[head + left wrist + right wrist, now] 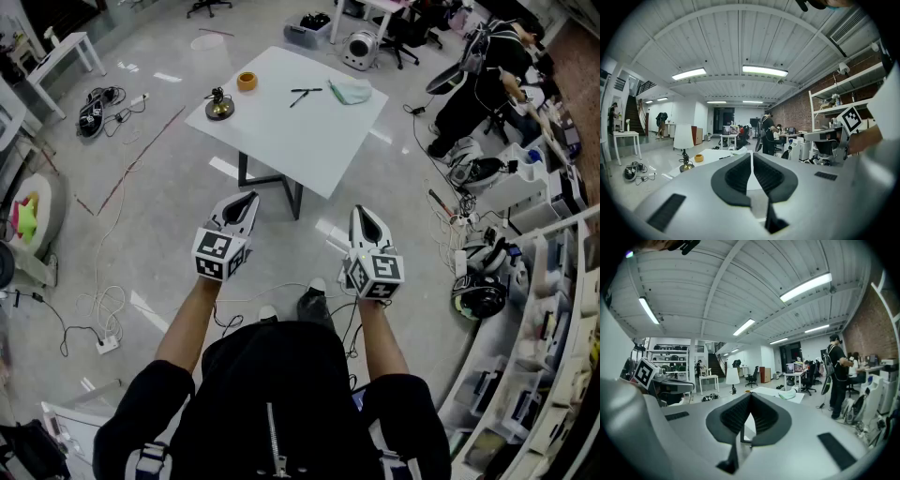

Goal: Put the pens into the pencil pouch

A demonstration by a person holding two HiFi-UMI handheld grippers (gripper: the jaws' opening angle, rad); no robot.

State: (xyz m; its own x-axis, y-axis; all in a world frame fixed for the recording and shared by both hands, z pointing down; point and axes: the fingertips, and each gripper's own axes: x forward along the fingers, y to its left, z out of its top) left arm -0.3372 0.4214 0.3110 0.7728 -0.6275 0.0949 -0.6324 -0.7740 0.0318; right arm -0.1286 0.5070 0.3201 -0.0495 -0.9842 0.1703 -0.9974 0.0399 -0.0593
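Seen from above, the person stands well back from the white square table. The left gripper and the right gripper are held side by side, both aimed at the table. Two thin black pens lie on the table's far half, just beside a pale green fabric pencil pouch. An orange tape roll and a small brass-footed lamp stand further left.

In the left gripper view, the ribbed black jaws are pressed together with nothing between them. The pens and the pouch lie on the table beyond.

In the right gripper view, the jaws likewise meet at the tips and are empty. The pouch rests on the table ahead.
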